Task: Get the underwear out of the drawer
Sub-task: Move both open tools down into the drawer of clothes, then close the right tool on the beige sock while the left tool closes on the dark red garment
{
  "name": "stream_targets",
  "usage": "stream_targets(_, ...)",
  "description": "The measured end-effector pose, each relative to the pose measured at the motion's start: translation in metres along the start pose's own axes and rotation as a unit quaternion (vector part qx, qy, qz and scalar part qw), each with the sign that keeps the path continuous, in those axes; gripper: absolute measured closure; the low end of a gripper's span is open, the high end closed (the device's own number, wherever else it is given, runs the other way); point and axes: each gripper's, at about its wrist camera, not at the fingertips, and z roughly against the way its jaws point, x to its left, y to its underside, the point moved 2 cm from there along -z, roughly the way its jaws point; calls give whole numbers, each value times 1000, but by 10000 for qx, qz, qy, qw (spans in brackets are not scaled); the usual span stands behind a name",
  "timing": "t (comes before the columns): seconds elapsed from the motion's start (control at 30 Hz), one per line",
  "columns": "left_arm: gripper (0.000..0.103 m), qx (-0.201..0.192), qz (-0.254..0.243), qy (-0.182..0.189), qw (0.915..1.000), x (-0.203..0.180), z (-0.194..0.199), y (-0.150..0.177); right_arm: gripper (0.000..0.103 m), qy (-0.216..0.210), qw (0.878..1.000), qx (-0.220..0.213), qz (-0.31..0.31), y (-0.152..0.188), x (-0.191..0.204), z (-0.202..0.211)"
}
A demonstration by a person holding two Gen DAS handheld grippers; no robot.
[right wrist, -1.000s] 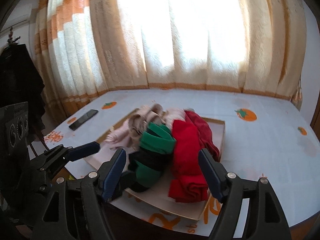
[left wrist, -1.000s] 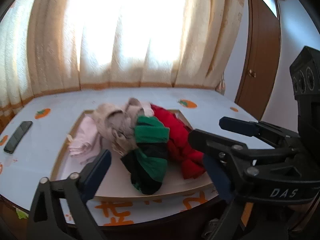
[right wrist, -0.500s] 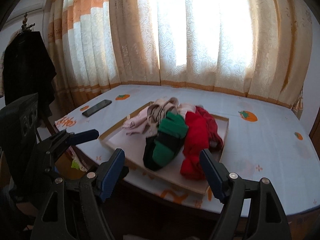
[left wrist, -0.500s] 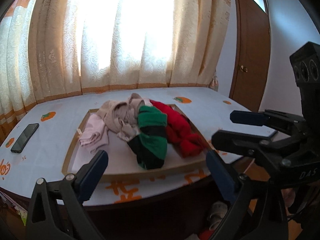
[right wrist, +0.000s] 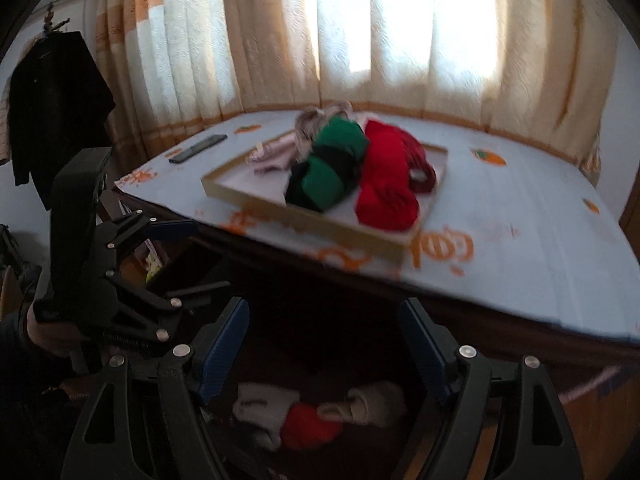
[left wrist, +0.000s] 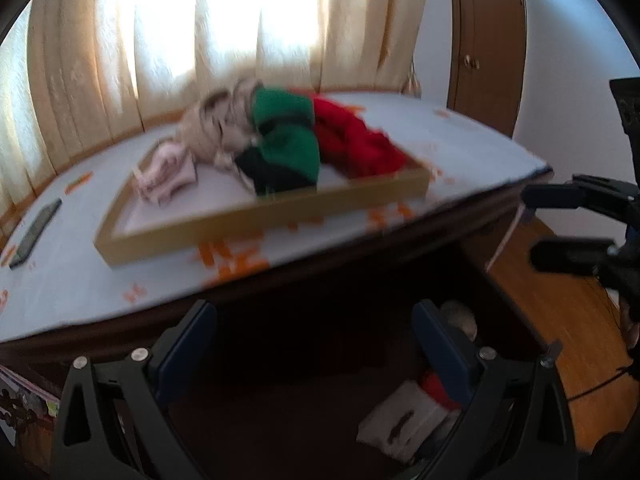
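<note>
A dark open drawer [right wrist: 320,420] sits below the table's front edge and holds rolled white and red underwear [right wrist: 308,416]; it also shows in the left wrist view [left wrist: 412,412]. My left gripper [left wrist: 314,344] is open and empty, in front of the drawer. My right gripper [right wrist: 324,340] is open and empty, above the drawer's clothes. A wooden tray [left wrist: 256,216] on the table holds green [left wrist: 288,140], red [left wrist: 356,140], beige and pink garments; the tray also shows in the right wrist view [right wrist: 352,232].
A light blue cloth with orange prints covers the table [right wrist: 520,248]. A black phone [left wrist: 36,232] lies at the table's left. Curtains [right wrist: 400,40] hang behind. A brown door [left wrist: 488,40] stands at the right, wooden floor below it. A dark coat [right wrist: 52,92] hangs left.
Both grippers have dropped from above the table to below its front edge. The open drawer with rolled clothes has come into view. Both stay open.
</note>
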Motion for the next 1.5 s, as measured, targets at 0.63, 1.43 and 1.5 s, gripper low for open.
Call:
stream_targets(0.63,3,1217,-585,-139,9907,-13,-54,46,24,531,9898,1147,651,83,-15,-64)
stream_targets(1.43,3,1998,-1339,47,9706,-45,-114,29,24,766,9546,2302,1727,86,-5,-132)
stream_targets(1.5,3,2051,-1410,65,9685,-50,-120,29,25,762,9534,2361,1718,83,-7,-138)
